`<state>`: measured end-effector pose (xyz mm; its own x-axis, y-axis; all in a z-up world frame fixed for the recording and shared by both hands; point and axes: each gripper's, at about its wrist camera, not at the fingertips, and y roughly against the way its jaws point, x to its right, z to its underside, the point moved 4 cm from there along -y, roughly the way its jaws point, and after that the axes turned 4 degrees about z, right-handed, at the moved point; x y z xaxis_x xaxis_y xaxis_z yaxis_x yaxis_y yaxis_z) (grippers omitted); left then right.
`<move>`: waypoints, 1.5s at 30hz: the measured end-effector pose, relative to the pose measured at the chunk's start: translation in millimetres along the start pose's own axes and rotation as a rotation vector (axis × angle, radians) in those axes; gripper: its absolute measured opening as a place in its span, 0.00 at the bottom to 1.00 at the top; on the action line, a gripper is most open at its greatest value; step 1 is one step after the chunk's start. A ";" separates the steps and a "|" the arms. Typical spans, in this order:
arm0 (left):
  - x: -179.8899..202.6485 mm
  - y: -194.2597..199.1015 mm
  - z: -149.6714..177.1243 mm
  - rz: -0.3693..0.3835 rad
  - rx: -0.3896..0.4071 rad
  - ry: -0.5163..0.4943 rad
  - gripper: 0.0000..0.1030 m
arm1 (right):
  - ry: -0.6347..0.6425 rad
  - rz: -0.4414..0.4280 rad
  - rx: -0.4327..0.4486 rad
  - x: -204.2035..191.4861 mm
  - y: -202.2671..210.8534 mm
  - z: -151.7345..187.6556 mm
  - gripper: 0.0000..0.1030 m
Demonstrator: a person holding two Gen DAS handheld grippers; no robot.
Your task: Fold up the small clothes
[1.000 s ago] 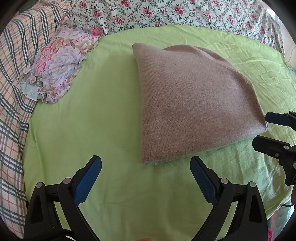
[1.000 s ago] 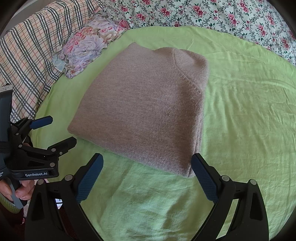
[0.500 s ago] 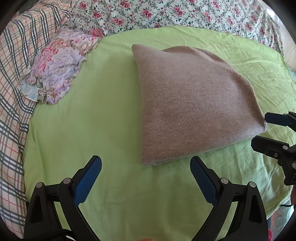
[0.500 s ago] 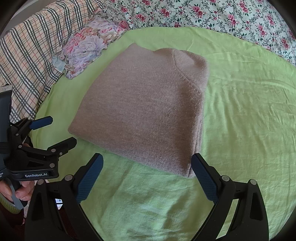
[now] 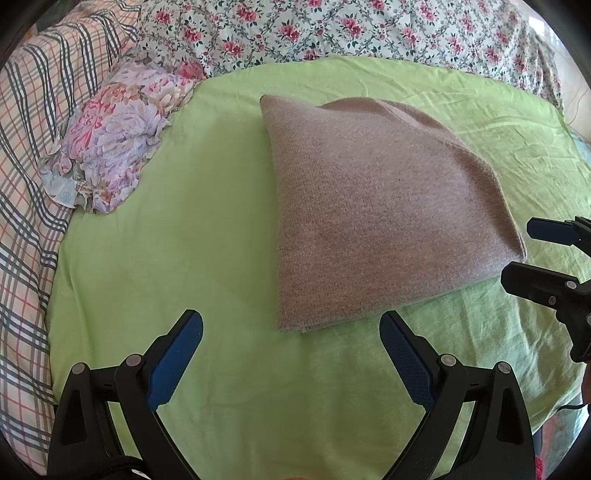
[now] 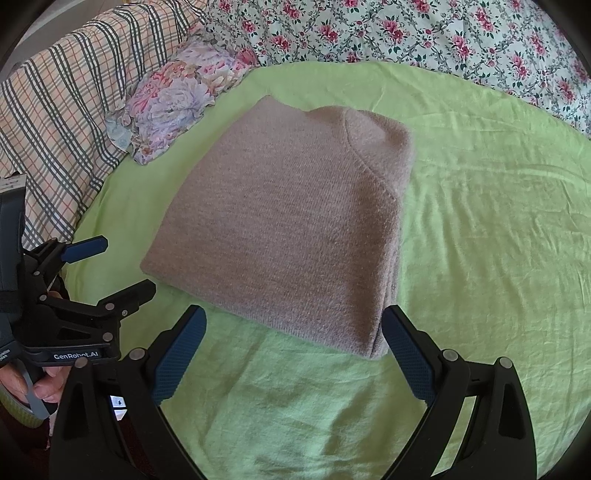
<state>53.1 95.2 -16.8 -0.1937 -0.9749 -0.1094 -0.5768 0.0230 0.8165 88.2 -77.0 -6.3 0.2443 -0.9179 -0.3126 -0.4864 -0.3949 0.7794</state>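
A folded taupe knitted sweater [image 5: 373, 206] lies flat on the green sheet [image 5: 177, 229]; it also shows in the right wrist view [image 6: 291, 229]. My left gripper [image 5: 291, 336] is open and empty, just short of the sweater's near left corner. My right gripper [image 6: 295, 332] is open and empty, its jaws either side of the sweater's near edge, a little above it. Each gripper shows in the other's view: the right one at the right edge [image 5: 532, 254], the left one at the left edge [image 6: 118, 269], both open.
A folded floral garment [image 5: 114, 136] lies at the sheet's far left edge [image 6: 177, 96]. A plaid cover [image 5: 22, 147] lies to the left and a flowered bedspread [image 5: 332, 26] behind. The green sheet [image 6: 480, 221] stretches to the right of the sweater.
Both grippers have drifted very slightly; the sweater has not moved and both grippers stay open.
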 end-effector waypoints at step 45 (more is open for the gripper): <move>0.0 3.5 -9.1 -0.004 0.018 -0.001 0.94 | -0.007 0.004 0.011 -4.6 4.6 -7.7 0.93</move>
<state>58.3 93.3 -8.9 -0.1925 -0.9748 -0.1131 -0.5918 0.0234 0.8058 91.3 -74.3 2.9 0.2364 -0.9199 -0.3128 -0.4968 -0.3911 0.7747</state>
